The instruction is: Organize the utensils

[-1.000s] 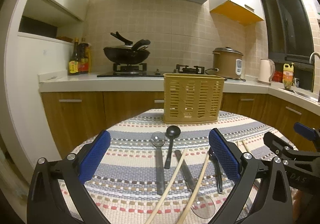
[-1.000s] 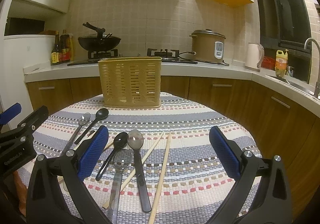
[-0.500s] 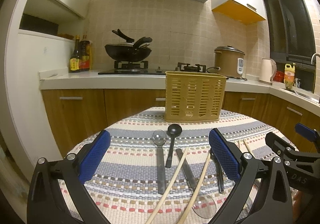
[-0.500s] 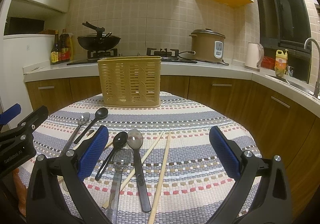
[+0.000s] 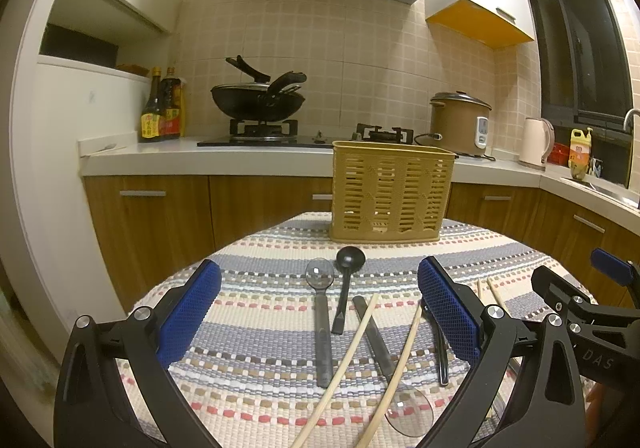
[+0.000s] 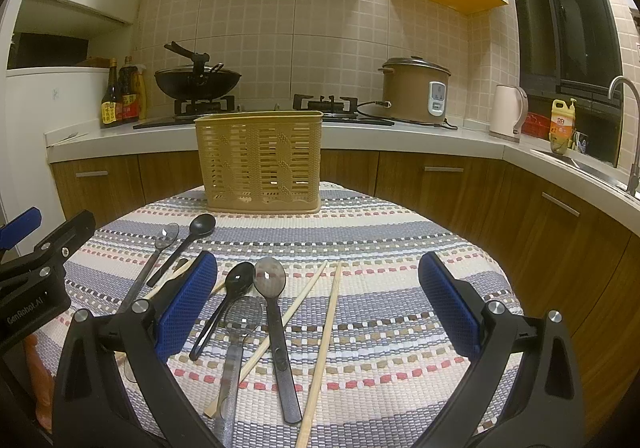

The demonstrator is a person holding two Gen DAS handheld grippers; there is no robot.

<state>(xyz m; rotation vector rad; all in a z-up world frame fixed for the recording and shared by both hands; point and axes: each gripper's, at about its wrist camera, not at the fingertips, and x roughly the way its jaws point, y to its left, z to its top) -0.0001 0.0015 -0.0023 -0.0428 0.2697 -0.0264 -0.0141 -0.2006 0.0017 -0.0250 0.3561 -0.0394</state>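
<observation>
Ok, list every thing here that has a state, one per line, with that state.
left gripper: open, holding nothing
right gripper: open, holding nothing
yellow basket: upright on the table, no utensils visible inside
black spoon: lying flat on the striped cloth
clear spoon: lying flat beside it
chopsticks: lying loose, not paired
rice cooker: lid shut
wok: on the burner

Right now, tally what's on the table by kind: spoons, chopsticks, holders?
spoons: 6
chopsticks: 4
basket: 1
Total: 11
</observation>
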